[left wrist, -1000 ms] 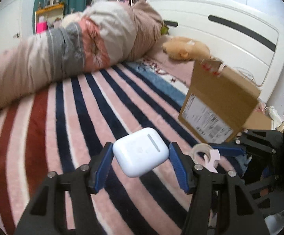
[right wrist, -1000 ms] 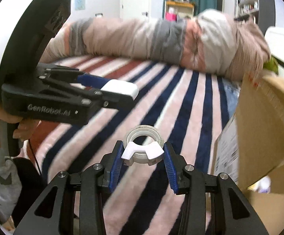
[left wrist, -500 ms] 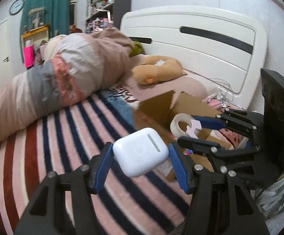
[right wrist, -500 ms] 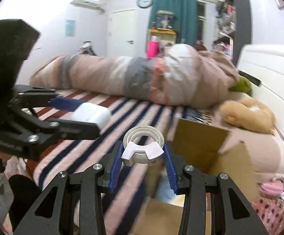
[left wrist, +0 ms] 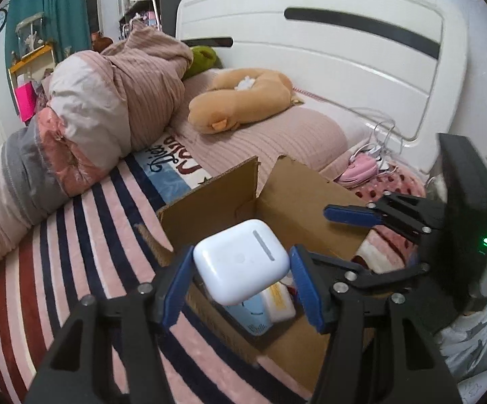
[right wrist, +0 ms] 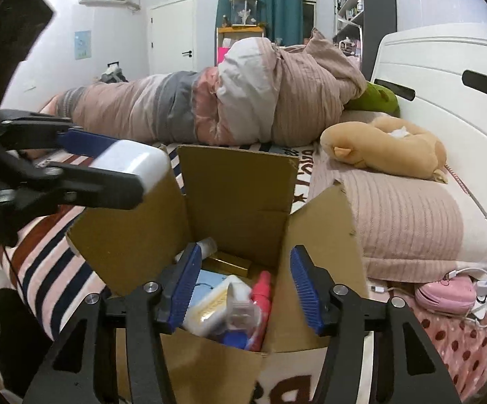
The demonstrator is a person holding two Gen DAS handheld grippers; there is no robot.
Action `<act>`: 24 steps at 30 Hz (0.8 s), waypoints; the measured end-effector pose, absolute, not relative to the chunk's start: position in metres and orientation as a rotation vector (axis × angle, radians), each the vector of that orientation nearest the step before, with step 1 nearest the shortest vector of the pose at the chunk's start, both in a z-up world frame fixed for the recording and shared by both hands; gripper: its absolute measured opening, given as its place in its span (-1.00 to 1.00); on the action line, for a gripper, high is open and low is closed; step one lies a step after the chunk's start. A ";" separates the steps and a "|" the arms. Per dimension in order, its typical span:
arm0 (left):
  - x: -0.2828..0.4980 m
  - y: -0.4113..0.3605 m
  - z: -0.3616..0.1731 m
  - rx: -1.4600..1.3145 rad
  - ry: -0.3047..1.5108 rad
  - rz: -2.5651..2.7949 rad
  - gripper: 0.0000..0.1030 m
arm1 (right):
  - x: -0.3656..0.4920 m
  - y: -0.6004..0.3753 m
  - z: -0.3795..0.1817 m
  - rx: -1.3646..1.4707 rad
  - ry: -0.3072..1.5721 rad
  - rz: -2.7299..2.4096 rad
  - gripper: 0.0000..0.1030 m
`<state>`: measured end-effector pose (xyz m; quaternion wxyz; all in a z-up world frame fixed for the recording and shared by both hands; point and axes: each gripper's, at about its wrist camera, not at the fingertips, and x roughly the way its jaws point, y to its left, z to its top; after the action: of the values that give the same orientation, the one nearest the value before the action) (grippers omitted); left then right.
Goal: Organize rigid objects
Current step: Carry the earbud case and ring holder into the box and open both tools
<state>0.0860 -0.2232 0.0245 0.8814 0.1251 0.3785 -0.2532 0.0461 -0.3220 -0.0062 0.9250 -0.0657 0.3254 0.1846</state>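
**White case over the open box, right jaws parting**

The white earbud case (left wrist: 241,266) is sitting clamped between the blue pads of the left gripper (left wrist: 240,286), hanging above the near-left part of the open cardboard box (left wrist: 297,208). In the right wrist view the same case is showing at the box's left flap, well above the contents. The right gripper (right wrist: 241,286) is pointing down into the box with its jaws opening and nothing between the pads. Below it, inside the box, a white tape dispenser (right wrist: 240,306) is lying blurred on top of a yellow-labelled white container (right wrist: 210,306), a red item (right wrist: 263,289) and a light blue item (right wrist: 206,277). The box is standing on the bed, near its headboard end, partly on the striped blanket (left wrist: 75,235). Beyond it, an orange plush toy (left wrist: 243,101) is lying on the pink pillow (left wrist: 277,134).
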 end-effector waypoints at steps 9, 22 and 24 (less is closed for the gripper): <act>0.128 -0.246 -0.003 0.359 0.893 -0.466 0.08 | 0.042 -0.323 -0.012 -0.128 0.652 0.439 0.04; 0.111 -0.217 0.009 0.299 0.828 -0.449 0.36 | 0.045 -0.315 -0.007 -0.138 0.667 0.466 0.15; 0.102 -0.206 0.019 0.266 0.793 -0.431 0.43 | 0.045 -0.311 -0.002 -0.148 0.664 0.473 0.15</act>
<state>0.1015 -0.2062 0.0188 0.8914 0.1281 0.3819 -0.2076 0.0451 -0.3112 -0.0022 0.9153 -0.0720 0.3227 0.2300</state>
